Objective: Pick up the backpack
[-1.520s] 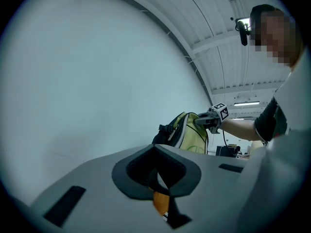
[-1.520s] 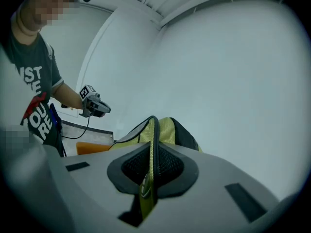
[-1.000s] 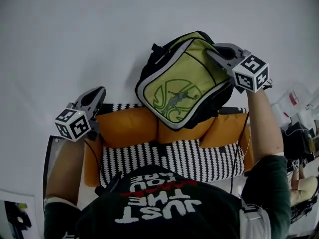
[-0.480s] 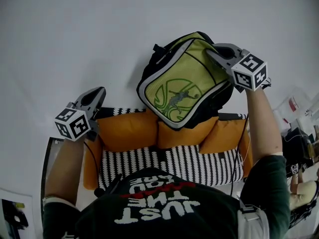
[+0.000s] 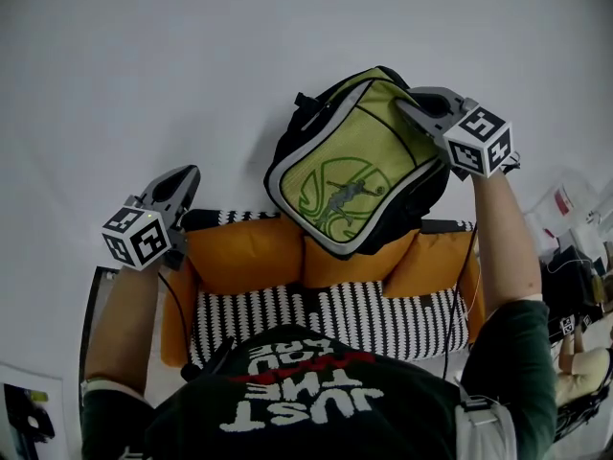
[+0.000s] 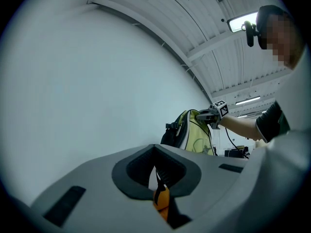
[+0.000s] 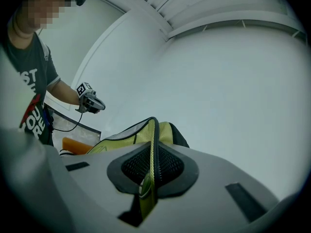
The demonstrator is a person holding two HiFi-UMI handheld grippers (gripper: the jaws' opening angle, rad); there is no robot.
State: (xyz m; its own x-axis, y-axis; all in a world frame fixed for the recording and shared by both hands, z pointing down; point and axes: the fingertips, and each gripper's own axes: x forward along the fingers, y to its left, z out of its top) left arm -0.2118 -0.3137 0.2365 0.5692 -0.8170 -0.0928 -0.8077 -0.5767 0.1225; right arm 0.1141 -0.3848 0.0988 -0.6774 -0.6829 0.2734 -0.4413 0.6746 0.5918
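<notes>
white wall (image 5: 144, 65) backs a soft, seemingly light backpack (image 5: 354, 166), dangling mid-frame by its top edge from the clenched right gripper (image 5: 404, 105); left gripper (image 5: 190, 172) closed on nothing.

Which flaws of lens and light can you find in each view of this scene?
Head view: fisheye bows the sofa stripes; light is even on the backpack. Left gripper view: dark round corners, curved ceiling beams, a blown-out lamp, a mosaic patch. Right gripper view: same dark corners, curved beams and mosaic patch.
</notes>
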